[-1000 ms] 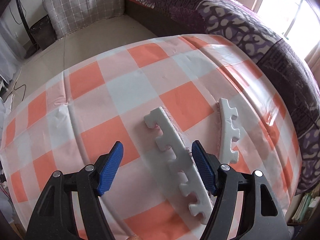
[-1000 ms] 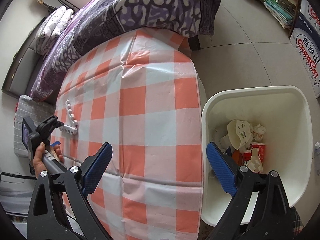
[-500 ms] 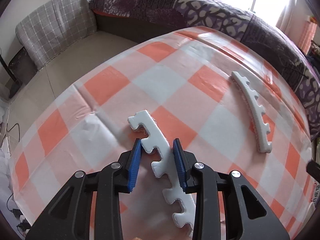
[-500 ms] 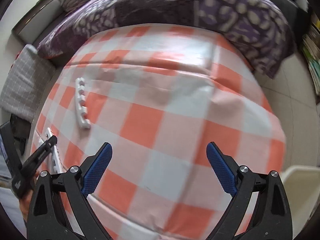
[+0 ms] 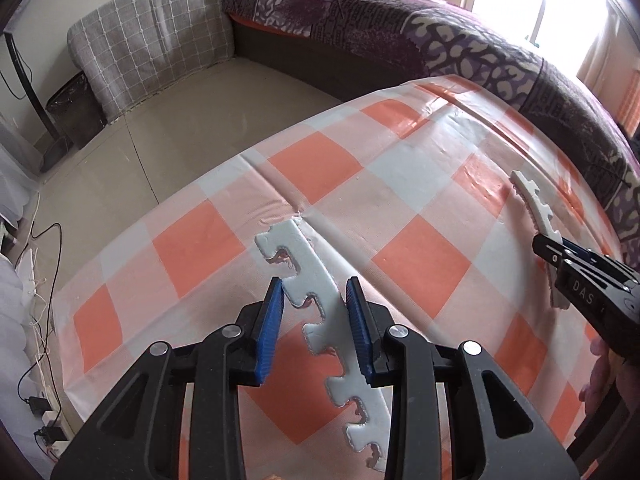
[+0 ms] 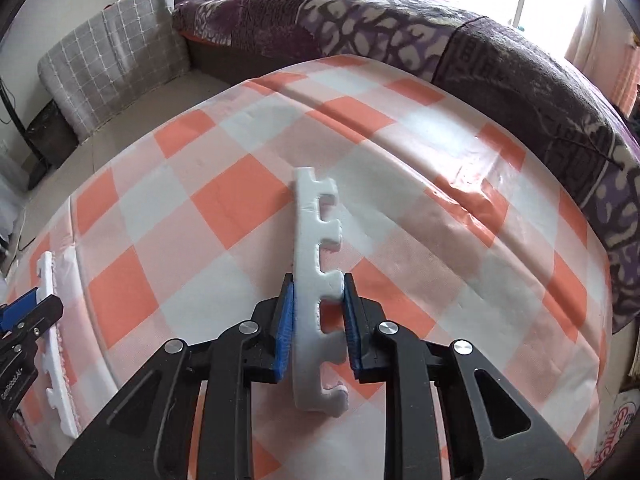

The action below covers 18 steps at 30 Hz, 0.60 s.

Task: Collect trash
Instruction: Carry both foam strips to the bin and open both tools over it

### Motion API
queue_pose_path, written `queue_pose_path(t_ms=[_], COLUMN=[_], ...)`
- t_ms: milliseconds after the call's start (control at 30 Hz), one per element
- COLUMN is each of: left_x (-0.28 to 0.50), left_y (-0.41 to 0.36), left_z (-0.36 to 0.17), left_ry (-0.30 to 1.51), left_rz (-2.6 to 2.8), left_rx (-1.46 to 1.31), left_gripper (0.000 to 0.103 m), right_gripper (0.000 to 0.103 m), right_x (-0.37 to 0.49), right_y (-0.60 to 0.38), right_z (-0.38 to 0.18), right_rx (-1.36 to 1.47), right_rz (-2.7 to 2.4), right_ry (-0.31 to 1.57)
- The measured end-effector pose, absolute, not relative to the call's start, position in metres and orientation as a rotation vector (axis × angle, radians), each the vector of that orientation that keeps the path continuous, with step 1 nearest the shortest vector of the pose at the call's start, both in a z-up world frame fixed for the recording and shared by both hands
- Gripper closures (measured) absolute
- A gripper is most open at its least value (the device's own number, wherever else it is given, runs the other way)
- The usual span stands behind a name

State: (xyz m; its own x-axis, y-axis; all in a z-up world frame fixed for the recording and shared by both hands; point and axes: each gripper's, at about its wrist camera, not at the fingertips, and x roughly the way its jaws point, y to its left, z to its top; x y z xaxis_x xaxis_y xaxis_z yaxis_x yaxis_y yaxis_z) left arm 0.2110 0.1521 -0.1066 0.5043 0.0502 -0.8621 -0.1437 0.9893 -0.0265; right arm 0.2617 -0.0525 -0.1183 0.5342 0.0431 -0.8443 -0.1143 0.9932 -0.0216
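Note:
Two white toothed foam strips are the trash on the orange-and-white checked tablecloth (image 5: 420,264). In the left wrist view, my left gripper (image 5: 316,292) is shut on the near foam strip (image 5: 304,256), its blue pads pressing both edges. The strip runs from beyond the fingertips back under the gripper. In the right wrist view, my right gripper (image 6: 319,284) is shut on the other foam strip (image 6: 310,220), which points away across the cloth. Each gripper also shows in the other's view: the right gripper (image 5: 548,250) on its strip (image 5: 532,196), the left gripper (image 6: 36,308) on its strip (image 6: 48,276).
A sofa with a purple patterned blanket (image 5: 460,52) curves round the table's far side. A grey checked cushion (image 5: 152,32) leans at the back left. Cables (image 5: 36,280) trail over the floor at the left. A printed box (image 6: 616,428) shows at the lower right.
My left gripper closed on the near strip and moved along the table with it. My right gripper swung from the white bin across the table and shut on the second strip.

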Motion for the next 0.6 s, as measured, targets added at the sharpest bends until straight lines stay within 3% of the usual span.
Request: queue_pose_path(t_ms=[433,600], left_x=[0.149,0.115], left_y=[0.124,0.107], left_z=[0.032,0.056], left_ry=[0.834,0.817], left_rz=[0.046,0.018], left_rx=[-0.147,-0.198], left_gripper=[0.070,0.070], right_gripper=[0.081,0.081], right_x=[0.135,0.086], right_y=[-0.116,-0.141], right_z=[-0.006,0.025], right_rx=[0.211,0.299], right_rz=[0.059,-0.015], right_ry=[0.830,0.778])
